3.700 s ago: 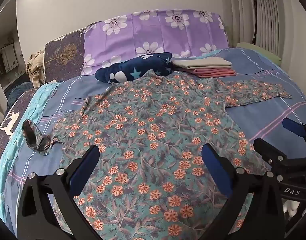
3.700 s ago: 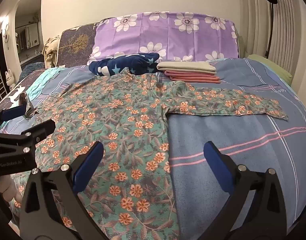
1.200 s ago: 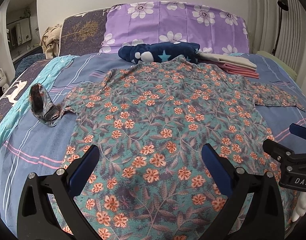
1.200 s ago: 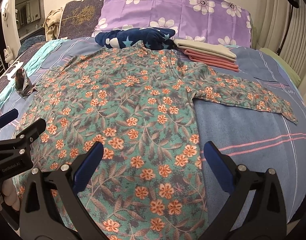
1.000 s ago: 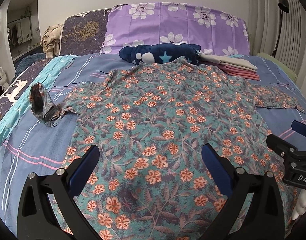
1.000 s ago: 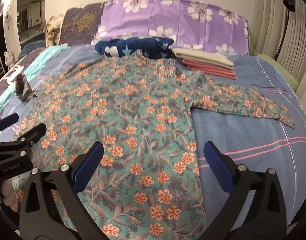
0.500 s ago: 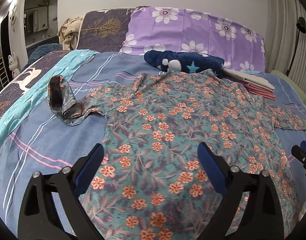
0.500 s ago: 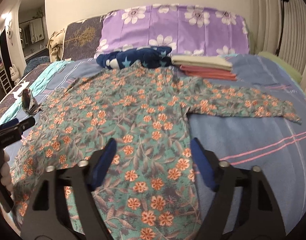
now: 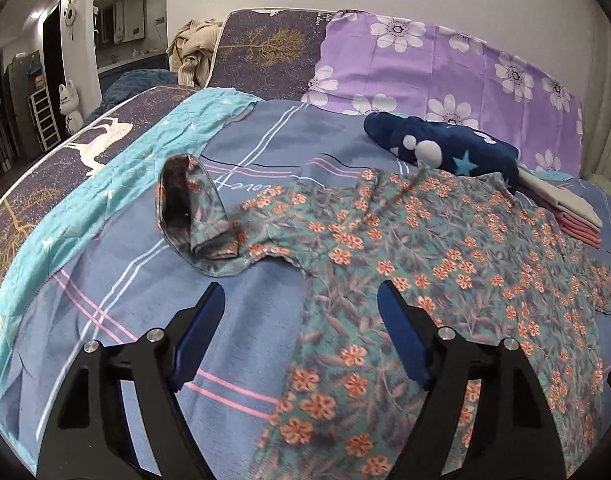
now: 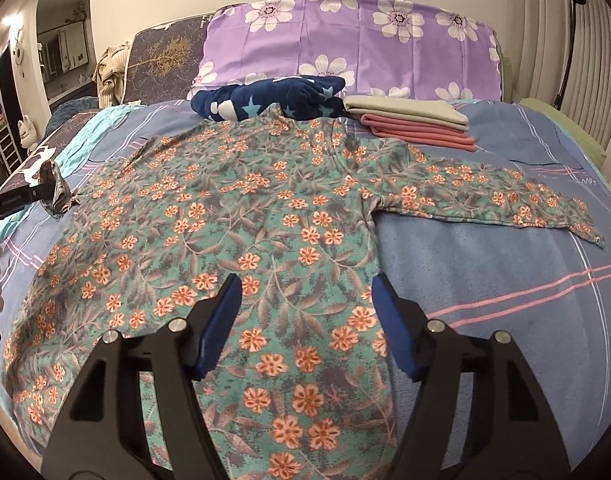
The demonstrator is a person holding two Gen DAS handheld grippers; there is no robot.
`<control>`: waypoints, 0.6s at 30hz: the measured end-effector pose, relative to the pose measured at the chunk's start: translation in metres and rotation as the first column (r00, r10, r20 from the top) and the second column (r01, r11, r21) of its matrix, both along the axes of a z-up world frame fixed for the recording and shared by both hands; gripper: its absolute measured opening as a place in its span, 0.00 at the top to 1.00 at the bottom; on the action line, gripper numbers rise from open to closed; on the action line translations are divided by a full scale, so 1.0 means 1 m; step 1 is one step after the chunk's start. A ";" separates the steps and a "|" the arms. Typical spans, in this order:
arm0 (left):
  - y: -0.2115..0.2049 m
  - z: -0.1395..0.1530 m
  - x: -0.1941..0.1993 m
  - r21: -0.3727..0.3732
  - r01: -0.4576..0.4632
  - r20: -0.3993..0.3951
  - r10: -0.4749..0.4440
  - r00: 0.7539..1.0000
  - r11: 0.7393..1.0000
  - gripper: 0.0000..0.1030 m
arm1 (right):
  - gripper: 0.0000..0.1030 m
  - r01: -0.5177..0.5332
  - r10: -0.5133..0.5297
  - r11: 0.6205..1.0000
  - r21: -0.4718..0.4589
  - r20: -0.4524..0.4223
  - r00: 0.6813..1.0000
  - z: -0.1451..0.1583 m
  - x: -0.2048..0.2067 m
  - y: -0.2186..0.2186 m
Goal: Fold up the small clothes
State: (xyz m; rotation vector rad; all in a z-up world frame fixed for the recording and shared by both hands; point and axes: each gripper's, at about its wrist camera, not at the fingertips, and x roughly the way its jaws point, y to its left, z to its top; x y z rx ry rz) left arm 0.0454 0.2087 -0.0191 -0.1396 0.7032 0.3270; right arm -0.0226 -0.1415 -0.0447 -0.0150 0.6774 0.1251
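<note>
Left wrist view first: the left tool [image 9: 299, 320] has slid over toward the left of the bed [image 9: 117, 280] since a second ago, so the floral shirt [image 9: 445, 248] now fills the right half of the frame and the crumpled left sleeve [image 9: 193, 216] sits dead ahead in the upper middle; its jaws have just been closing in a bit but there's nothing between them, just bare sheet and the shirt's side edge below, so it's released and empty; my guess is it's lining up on that bunched sleeve to straighten or fold it in.

Right wrist view: the right tool [image 10: 305, 320] hovers over the lower middle of the shirt, near its right side edge; its jaws have just narrowed too, still gripping nothing; the other sleeve [image 10: 497, 204] lies flat out to the right; a folded stack [image 10: 417, 124] waits at the top, so folding of this one hasn't really started.
</note>
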 end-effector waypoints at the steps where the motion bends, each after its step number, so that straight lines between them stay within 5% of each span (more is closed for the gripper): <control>1: 0.004 0.001 0.003 0.002 -0.007 0.000 0.007 1.000 1.000 0.22 | 0.32 0.000 0.000 1.000 0.001 -0.004 1.000 0.000 0.001 0.000; 10: 0.066 0.003 0.064 0.075 -0.159 -0.078 0.165 0.983 0.984 0.22 | 0.26 -0.021 0.021 1.000 -0.013 -0.005 1.000 0.005 0.011 0.005; 16: 0.096 -0.026 0.121 0.169 -0.238 -0.218 0.272 0.937 0.956 0.23 | 0.25 -0.055 0.055 0.998 -0.012 0.000 0.998 0.006 0.019 0.014; 18: 0.109 -0.039 0.134 0.147 -0.270 -0.275 0.301 0.913 0.952 0.38 | 0.24 -0.068 0.068 0.998 -0.012 0.000 0.998 0.005 0.021 0.017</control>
